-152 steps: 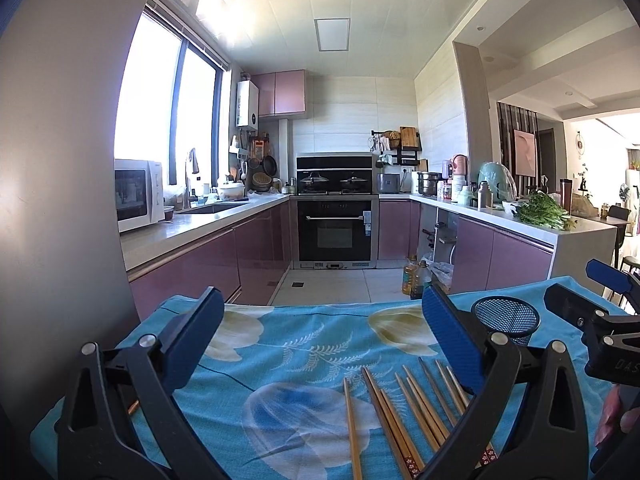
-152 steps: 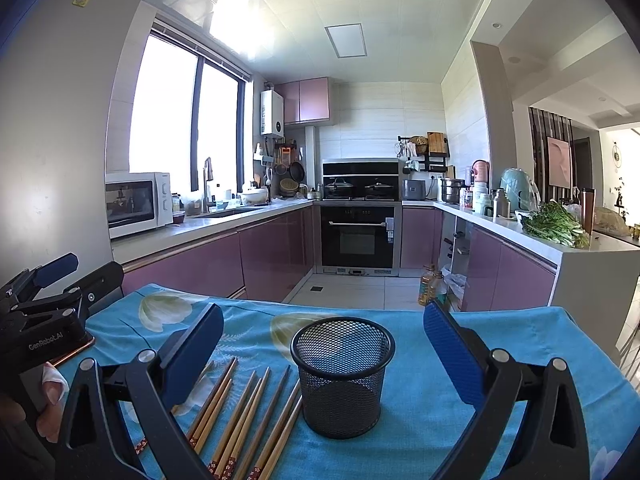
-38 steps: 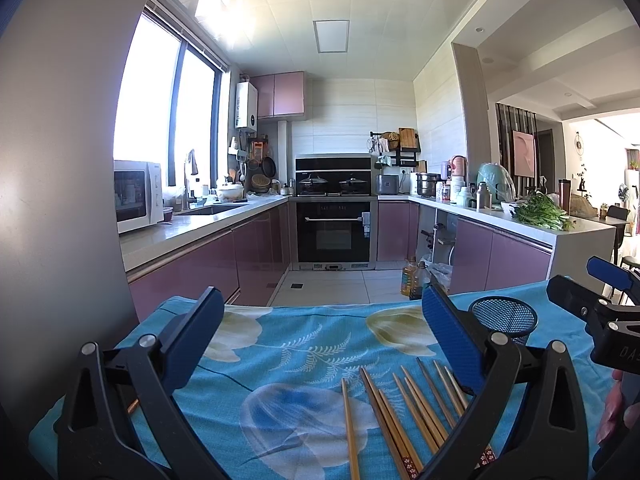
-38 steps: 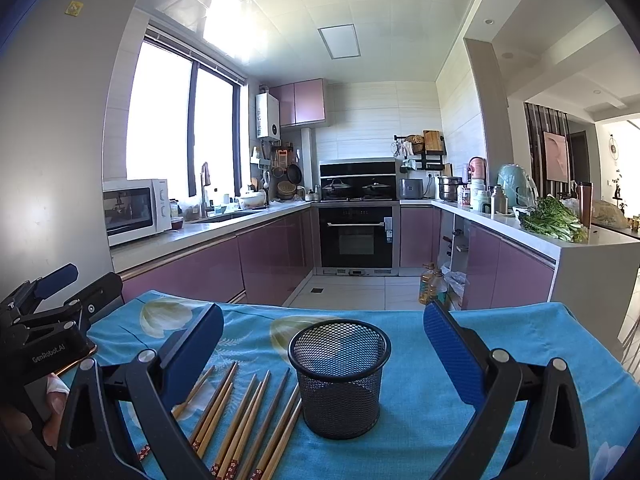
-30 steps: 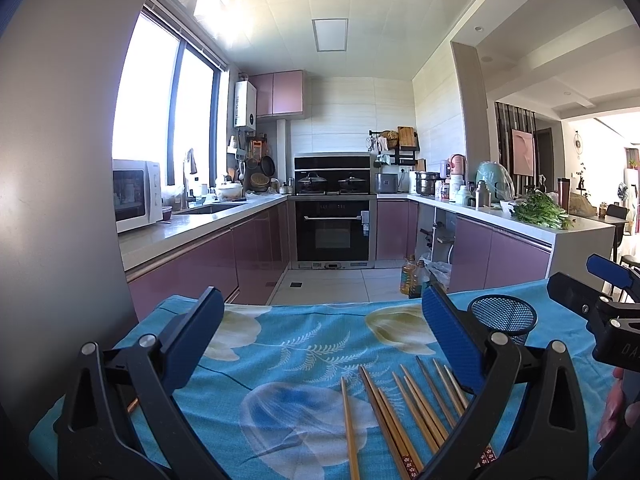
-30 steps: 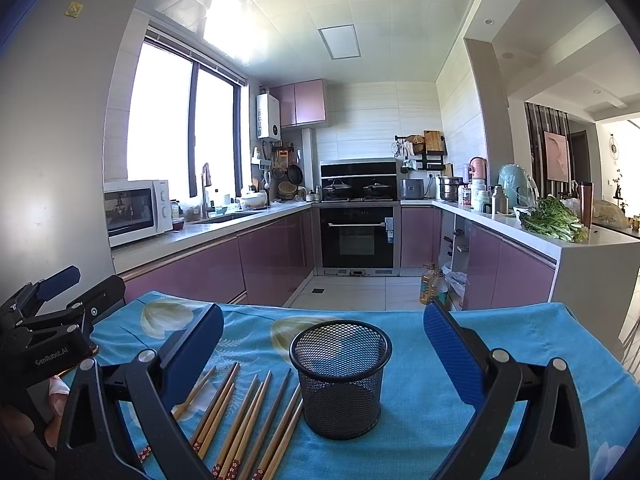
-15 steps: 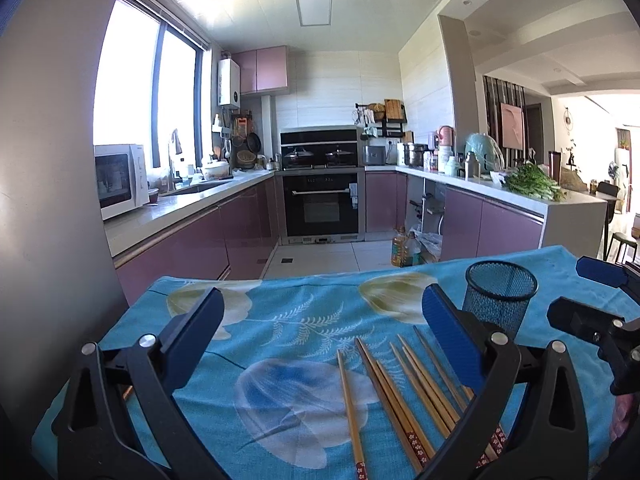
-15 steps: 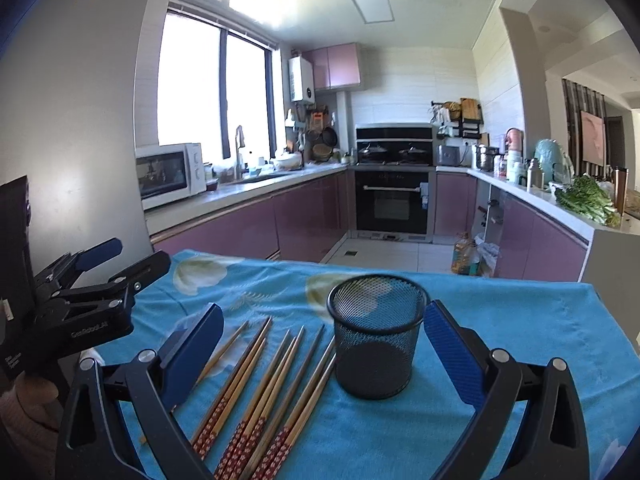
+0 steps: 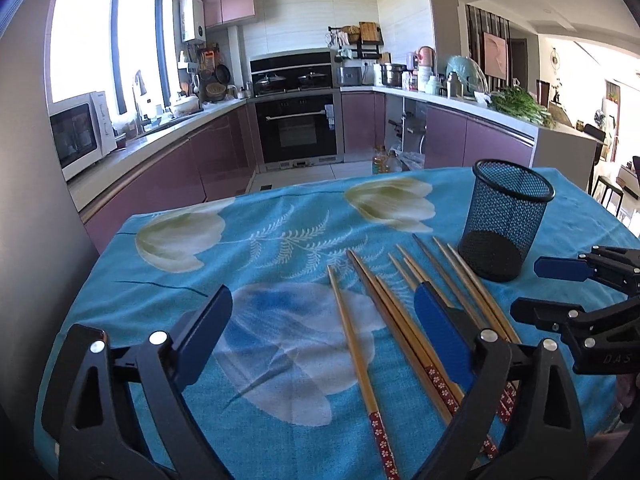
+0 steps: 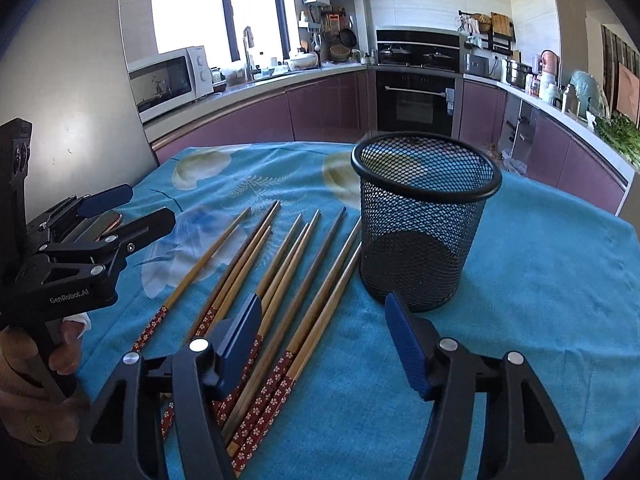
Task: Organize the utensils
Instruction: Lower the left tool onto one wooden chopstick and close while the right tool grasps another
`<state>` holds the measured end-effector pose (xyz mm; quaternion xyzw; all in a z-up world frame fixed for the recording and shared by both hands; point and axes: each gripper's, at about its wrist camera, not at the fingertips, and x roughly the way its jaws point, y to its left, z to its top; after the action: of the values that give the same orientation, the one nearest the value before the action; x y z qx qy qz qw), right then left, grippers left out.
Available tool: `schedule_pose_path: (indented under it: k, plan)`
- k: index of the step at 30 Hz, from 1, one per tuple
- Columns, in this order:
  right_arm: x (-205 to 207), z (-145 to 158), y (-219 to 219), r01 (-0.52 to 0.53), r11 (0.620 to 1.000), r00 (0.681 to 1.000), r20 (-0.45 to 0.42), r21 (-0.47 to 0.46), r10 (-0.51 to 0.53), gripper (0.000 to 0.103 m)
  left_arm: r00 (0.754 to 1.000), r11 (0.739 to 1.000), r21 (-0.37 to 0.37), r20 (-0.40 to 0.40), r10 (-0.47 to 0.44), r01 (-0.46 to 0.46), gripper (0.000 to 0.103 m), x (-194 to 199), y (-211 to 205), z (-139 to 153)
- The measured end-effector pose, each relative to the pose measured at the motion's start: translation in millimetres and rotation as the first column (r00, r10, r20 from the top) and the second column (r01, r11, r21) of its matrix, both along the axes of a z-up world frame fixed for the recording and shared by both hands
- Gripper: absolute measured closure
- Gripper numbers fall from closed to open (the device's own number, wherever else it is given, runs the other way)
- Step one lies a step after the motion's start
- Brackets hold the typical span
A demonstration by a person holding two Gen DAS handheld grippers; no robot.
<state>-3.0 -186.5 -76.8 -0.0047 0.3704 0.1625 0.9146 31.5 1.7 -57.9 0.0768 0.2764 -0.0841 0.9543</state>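
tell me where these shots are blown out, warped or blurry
Left wrist view: the window is blown out white, cabinet lines bow from fisheye, black vignette corners, tablecloth slightly soft. Right wrist view: the window is overexposed too, the mesh cup and chopsticks are sharp.

White lettering reading "GenRobot.AI" stood on the black body of the left gripper (image 10: 128, 216) in the right wrist view, while only the partial letters "DAS" showed on the body of the right gripper (image 9: 560, 288) in the left wrist view.
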Motion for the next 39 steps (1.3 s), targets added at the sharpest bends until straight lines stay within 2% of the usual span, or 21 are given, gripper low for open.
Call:
schedule_pose_path:
  k: [4, 7, 10, 12, 19, 24, 27, 29, 31, 32, 33, 39]
  plan:
    - [11, -5, 3, -0.005, 1.000, 0.999, -0.047, -0.002, 0.005, 0.054, 0.995, 0.999, 0.022, -0.094, -0.024, 0.027, 0.019, 12, -5, -13]
    - [17, -8, 6, -0.011, 1.000, 0.997, -0.073, -0.010, 0.010, 0.060, 0.984, 0.998, 0.025, -0.172, -0.050, 0.055, 0.027, 21, -9, -24]
    - [20, -11, 9, -0.015, 1.000, 0.996, -0.088, -0.023, 0.013, 0.064, 0.973, 0.996, 0.031, -0.219, -0.074, 0.083, 0.032, 26, -13, -34]
    - [23, -13, 9, -0.010, 1.000, 0.995, -0.096, -0.030, 0.008, 0.067, 0.968, 0.995, 0.027, -0.236, -0.088, 0.097, 0.040, 28, -13, -37]
    - [29, -22, 0, 0.028, 1.000, 0.991, -0.134, -0.007, -0.028, 0.078, 0.944, 0.993, -0.010, -0.310, -0.114, 0.116, 0.056, 39, -8, -47]
    - [33, -25, 2, 0.017, 1.000, 0.988, -0.155, -0.010, -0.018, 0.082, 0.938, 0.991, -0.009, -0.322, -0.128, 0.132, 0.064, 44, -13, -48]
    - [34, -25, 11, 0.005, 0.998, 0.989, -0.146, -0.056, -0.013, 0.083, 0.935, 0.991, -0.009, -0.328, -0.132, 0.137, 0.069, 48, -16, -47]
    - [37, -25, 12, 0.009, 0.999, 0.989, -0.148, -0.053, -0.016, 0.082, 0.935, 0.990, -0.006, -0.329, -0.136, 0.141, 0.073, 51, -19, -47]
    - [41, -25, 11, 0.017, 0.999, 0.988, -0.153, -0.036, -0.022, 0.084, 0.934, 0.990, -0.013, -0.330, -0.134, 0.138, 0.081, 53, -20, -47]
    - [42, -25, 10, 0.024, 0.999, 0.988, -0.154, -0.029, -0.028, 0.087, 0.934, 0.991, -0.019, -0.332, -0.132, 0.133, 0.091, 54, -20, -47]
    - [43, -26, 7, 0.029, 1.000, 0.987, -0.160, -0.010, -0.030, 0.091, 0.934, 0.992, -0.028, -0.334, -0.129, 0.127, 0.092, 56, -20, -47]
    - [39, -25, -2, 0.042, 0.998, 0.986, -0.165, 0.056, -0.032, 0.097, 0.938, 0.994, -0.067, -0.330, -0.106, 0.089, 0.095, 52, -14, -45]
